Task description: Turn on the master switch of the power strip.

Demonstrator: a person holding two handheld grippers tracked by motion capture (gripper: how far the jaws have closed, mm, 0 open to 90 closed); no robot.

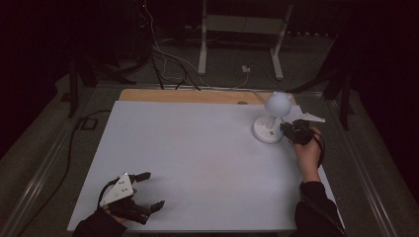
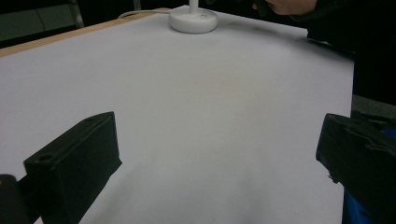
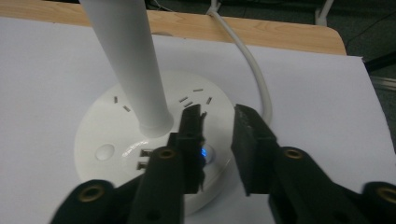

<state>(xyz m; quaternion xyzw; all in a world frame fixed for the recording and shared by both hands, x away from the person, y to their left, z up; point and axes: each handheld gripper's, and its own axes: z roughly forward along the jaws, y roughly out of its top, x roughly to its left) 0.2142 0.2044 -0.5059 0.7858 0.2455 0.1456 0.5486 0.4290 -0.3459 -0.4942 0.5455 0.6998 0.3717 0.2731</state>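
At the table's (image 1: 197, 148) near left corner my left gripper (image 1: 143, 192) rests low with its jaws spread wide and nothing between them. My right gripper (image 3: 217, 140) is at the far right edge, just over the rim of the white lamp base (image 3: 107, 135), jaws a narrow gap apart and gripping nothing. The lamp's stem (image 3: 130, 60) rises just left of them.

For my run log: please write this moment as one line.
right gripper: open, over lamp base | left gripper: open, empty, on table | lamp: upright
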